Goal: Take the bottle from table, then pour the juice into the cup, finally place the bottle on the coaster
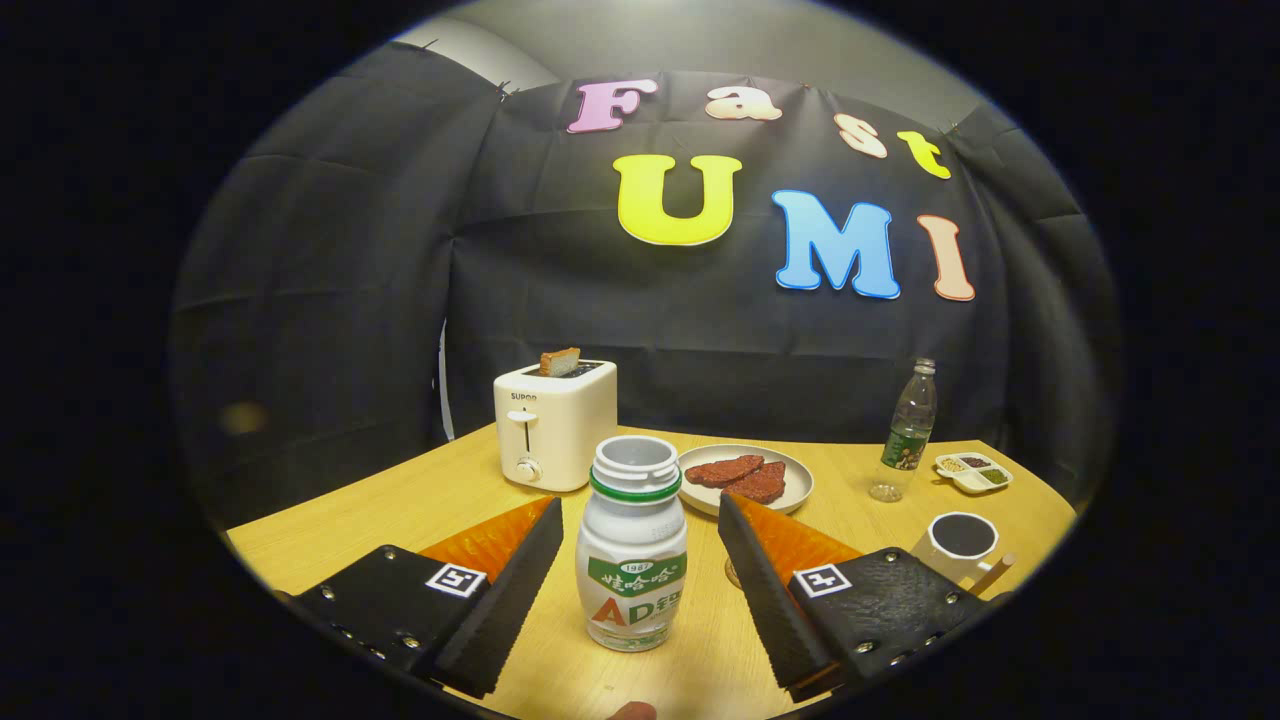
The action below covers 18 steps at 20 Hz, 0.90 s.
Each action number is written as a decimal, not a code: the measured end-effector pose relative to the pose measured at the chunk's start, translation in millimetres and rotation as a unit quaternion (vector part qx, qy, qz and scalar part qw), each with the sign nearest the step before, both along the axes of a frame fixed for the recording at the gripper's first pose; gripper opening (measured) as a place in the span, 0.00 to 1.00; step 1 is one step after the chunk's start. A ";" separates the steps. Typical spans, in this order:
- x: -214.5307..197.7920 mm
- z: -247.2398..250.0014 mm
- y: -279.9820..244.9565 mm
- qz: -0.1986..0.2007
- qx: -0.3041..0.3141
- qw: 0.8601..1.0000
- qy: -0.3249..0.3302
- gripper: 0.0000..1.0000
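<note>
The gripper [635, 560] stands released, fingers apart astride the uncapped bottle [632, 545]: light, slippery plastic, probably; grasp mid-body, keeping upright.

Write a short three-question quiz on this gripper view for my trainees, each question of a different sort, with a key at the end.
1. True or false: the gripper has already shut on the white bottle.
2. Multiple choice: what sticks up out of the toaster? A) a slice of toast B) a spoon C) a straw
3. Fill in: the dark cup stands beyond the ___ finger.

Key
1. False: the bottle stands upright on the table between the open fingers, with a gap on each side.
2. A: toast.
3. Right.
</note>
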<state>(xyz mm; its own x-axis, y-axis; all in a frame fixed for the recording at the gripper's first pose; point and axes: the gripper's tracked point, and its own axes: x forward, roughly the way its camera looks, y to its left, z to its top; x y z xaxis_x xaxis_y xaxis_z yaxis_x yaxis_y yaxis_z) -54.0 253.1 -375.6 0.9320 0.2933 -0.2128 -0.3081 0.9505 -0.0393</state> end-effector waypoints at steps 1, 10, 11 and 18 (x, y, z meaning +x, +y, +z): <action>2.0 -7.6 0.1 -0.003 -0.010 1.000 0.002 0.96; 19.3 -37.4 7.0 0.000 -0.023 1.000 0.016 0.76; 15.7 -34.7 5.7 -0.004 -0.020 1.000 0.020 0.75; 8.5 -17.6 -4.0 0.005 -0.007 0.999 0.045 0.65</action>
